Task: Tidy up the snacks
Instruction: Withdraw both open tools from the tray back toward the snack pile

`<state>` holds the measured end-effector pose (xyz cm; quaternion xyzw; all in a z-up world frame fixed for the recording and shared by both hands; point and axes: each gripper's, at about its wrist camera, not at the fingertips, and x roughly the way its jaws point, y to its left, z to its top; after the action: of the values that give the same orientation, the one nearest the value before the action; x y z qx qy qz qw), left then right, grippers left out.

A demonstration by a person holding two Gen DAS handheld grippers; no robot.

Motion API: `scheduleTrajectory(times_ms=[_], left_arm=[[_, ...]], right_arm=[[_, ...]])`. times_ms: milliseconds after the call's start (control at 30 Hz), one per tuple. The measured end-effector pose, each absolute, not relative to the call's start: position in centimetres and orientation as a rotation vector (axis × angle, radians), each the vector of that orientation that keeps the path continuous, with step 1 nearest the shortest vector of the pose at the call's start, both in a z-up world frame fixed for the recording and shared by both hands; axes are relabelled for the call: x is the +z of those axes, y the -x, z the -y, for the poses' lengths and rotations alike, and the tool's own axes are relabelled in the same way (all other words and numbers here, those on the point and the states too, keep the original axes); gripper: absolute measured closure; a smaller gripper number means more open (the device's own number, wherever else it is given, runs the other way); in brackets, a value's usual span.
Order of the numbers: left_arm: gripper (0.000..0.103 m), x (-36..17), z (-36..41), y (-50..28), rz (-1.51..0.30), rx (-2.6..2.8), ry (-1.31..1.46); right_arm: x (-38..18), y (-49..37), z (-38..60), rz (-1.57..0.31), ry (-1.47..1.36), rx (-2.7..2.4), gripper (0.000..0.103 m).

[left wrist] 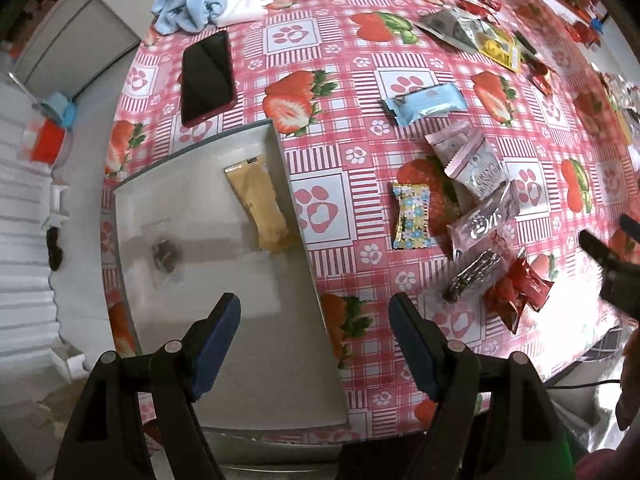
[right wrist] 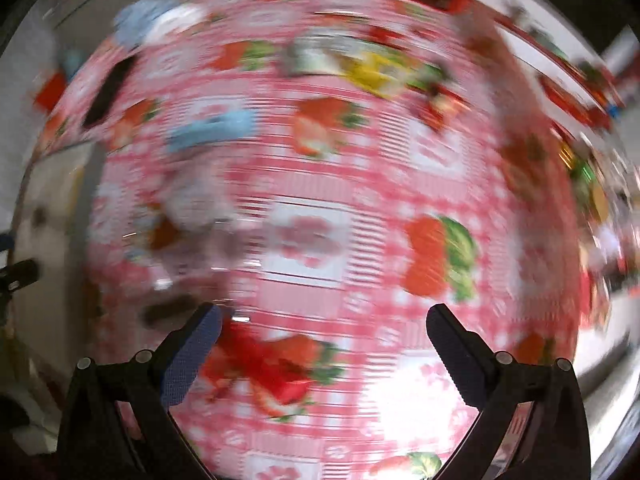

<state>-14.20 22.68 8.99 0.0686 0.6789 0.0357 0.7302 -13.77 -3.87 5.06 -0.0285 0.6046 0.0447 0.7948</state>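
A silver tray [left wrist: 200, 248] sits at the table's left edge with a tan snack packet [left wrist: 256, 204] lying in it. My left gripper [left wrist: 316, 312] is open and empty above the tray's near right rim. To the right lie loose snacks: a flowered candy [left wrist: 412, 216], a blue packet [left wrist: 426, 102], pink packets [left wrist: 470, 160], a dark cookie pack [left wrist: 474, 276] and red wrappers [left wrist: 518, 292]. My right gripper [right wrist: 324, 320] is open and empty over the tablecloth; its view is blurred by motion. A red wrapper [right wrist: 276, 372] lies between its fingers below. The right gripper shows at the left view's right edge [left wrist: 612, 260].
A phone [left wrist: 208, 78] lies beyond the tray. Blue and white cloths [left wrist: 212, 0] sit at the far edge. More packets, silver and yellow [left wrist: 472, 36], lie at the far right. The strawberry tablecloth [left wrist: 332, 60] covers the round table.
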Motion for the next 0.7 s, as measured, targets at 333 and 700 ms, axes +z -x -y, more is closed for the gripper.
scheduleTrajectory(times_ms=[333, 700], left_arm=[[0.023, 9.4, -20.4, 13.4, -1.502, 0.050, -0.229], [0.023, 9.9, -19.5, 12.8, -1.495, 0.055, -0.253]], right_arm=[[6.5, 13.9, 8.4, -1.186, -0.072, -0.019, 0.000], [6.0, 13.8, 8.5, -1.199, -0.083, -0.017, 0.000]])
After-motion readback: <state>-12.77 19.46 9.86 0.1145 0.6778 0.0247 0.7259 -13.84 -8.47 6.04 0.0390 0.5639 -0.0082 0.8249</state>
